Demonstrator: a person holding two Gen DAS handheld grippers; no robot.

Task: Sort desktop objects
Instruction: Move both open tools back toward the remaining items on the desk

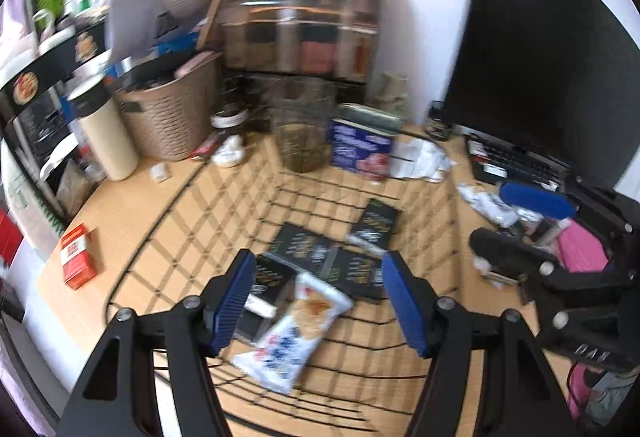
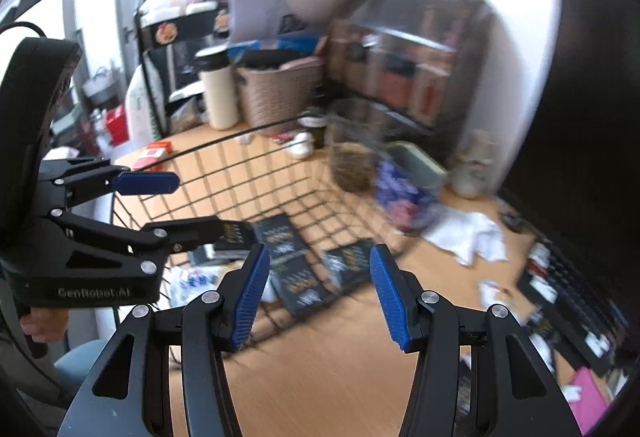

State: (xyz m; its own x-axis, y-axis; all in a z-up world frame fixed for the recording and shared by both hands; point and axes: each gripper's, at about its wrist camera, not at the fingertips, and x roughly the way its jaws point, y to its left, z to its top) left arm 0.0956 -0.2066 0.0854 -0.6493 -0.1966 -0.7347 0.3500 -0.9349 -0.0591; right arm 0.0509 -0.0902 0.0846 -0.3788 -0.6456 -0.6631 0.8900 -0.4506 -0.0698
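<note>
A black wire basket [image 1: 168, 221] sits on the wooden desk and holds several black packets [image 1: 304, 245] and a white and blue snack packet [image 1: 296, 333]. My left gripper [image 1: 320, 301] is open and empty, hovering above the snack packet inside the basket. My right gripper [image 2: 320, 293] is open and empty over the desk just in front of the basket's [image 2: 224, 173] near right corner; the black packets [image 2: 296, 281] lie beyond it. The left gripper [image 2: 168, 205] shows at the left of the right wrist view, the right gripper [image 1: 520, 221] at the right of the left wrist view.
A red box [image 1: 78, 257], a cream tumbler [image 1: 104, 129], a woven bin [image 1: 168, 117], a glass jar [image 1: 304, 133] and a blue box [image 1: 360, 149] stand around the basket. Crumpled paper [image 2: 468, 237], small packets, a pink item [image 1: 580, 253] and a keyboard [image 1: 516, 161] lie right, under a monitor [image 1: 552, 49].
</note>
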